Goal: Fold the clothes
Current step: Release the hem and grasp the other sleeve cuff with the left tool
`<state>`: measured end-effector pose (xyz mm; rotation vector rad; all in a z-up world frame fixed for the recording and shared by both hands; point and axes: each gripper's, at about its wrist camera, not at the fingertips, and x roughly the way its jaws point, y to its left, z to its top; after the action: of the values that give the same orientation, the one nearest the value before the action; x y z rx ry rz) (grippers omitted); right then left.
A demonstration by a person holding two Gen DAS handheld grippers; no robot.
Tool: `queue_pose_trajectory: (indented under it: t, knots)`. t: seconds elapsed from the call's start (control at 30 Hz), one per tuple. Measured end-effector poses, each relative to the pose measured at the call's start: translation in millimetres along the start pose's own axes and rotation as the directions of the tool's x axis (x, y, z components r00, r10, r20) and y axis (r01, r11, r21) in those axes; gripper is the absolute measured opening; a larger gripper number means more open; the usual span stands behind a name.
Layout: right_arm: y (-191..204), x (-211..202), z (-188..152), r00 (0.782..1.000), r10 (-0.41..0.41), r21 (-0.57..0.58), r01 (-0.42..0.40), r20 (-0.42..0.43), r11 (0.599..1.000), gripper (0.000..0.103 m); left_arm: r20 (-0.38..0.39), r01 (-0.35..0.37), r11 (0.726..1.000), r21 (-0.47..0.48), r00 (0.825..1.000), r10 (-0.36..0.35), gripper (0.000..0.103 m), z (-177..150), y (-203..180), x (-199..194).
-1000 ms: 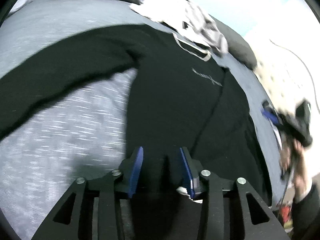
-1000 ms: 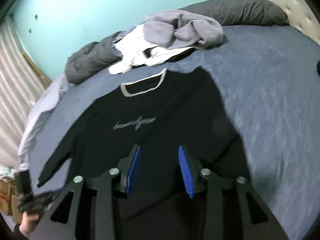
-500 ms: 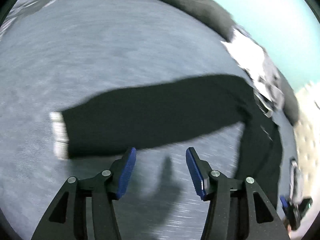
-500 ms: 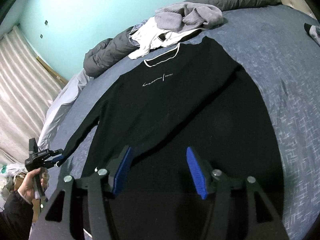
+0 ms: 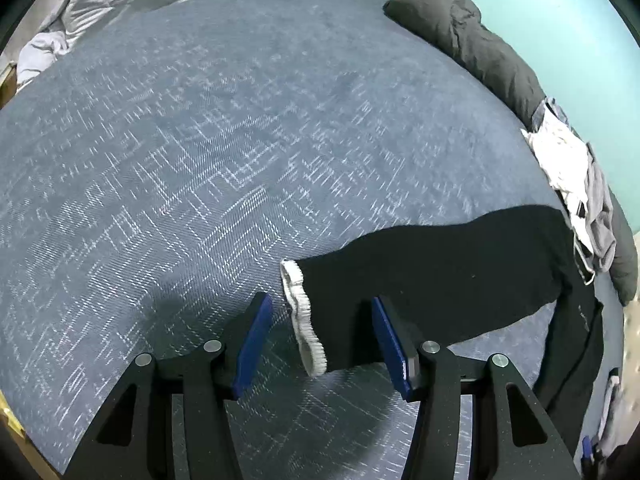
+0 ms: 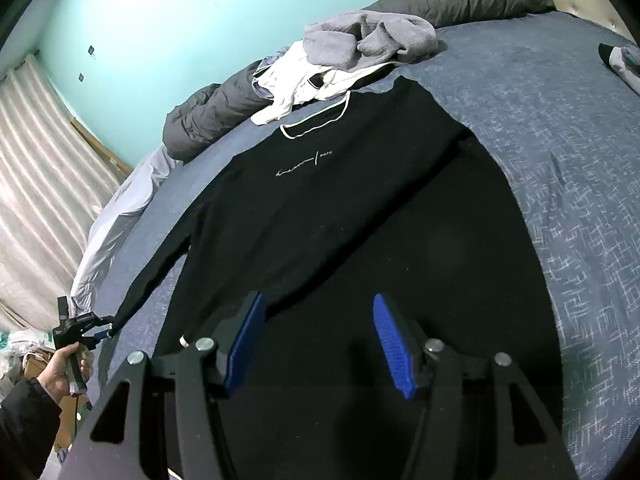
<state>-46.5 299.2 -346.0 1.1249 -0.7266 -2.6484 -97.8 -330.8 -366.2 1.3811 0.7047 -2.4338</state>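
Black sweatshirt (image 6: 340, 208) spread flat on bed (image 6: 560, 140), collar toward clothes pile (image 6: 352, 52) at far edge. Left tool (image 5: 320, 336) open, straddling white cuff (image 5: 300, 312) of outstretched sleeve, not pinching. Right tool (image 6: 320, 336) open above hem, holding nothing. Fabric soft, floppy, light; best grabbed at cuff and hem corner.

Bedspread (image 5: 200, 140) left of the sleeve cuff (image 5: 302, 316) lies bare; clothes pile (image 6: 344, 60) crowds the sweater's collar (image 6: 316, 118).
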Motion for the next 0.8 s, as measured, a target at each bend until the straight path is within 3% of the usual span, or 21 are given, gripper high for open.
queue_pose_trajectory:
  t: [0.07,0.13,0.2,0.37,0.53,0.8]
  knots:
    - [1.6,-0.3,-0.6,1.0,-0.011,-0.015,0.011,0.004,1.0,0.058,0.003,0.002,1.0,0.008,1.0,-0.002,0.052,0.0,0.0,3.1]
    - [3.0,-0.3,-1.5,1.0,-0.016,-0.026,0.016,0.005,1.0,0.058,-0.001,-0.002,1.0,0.027,1.0,0.002,0.027,0.0,-4.5,4.9]
    - [2.8,-0.5,-1.8,1.0,-0.006,-0.021,0.006,0.007,1.0,0.058,-0.005,-0.001,0.999,0.048,1.0,0.001,0.01,0.0,-8.3,6.4]
    - [1.8,-1.5,-0.8,1.0,0.0,-0.018,0.0,0.01,1.0,0.058,0.02,0.027,0.993,0.118,0.999,-0.029,0.007,3.8,-30.9,-9.4]
    - [-1.7,-2.0,0.5,1.0,0.007,-0.005,-0.007,0.011,1.0,0.058,0.074,0.102,0.977,0.186,0.99,-0.117,0.007,15.9,-70.5,-46.5]
    - [-13.8,-9.5,2.2,1.0,-0.005,0.026,0.004,0.027,1.0,0.058,0.103,0.269,0.9,0.343,0.942,-0.321,0.007,29.7,-187.4,-108.3]
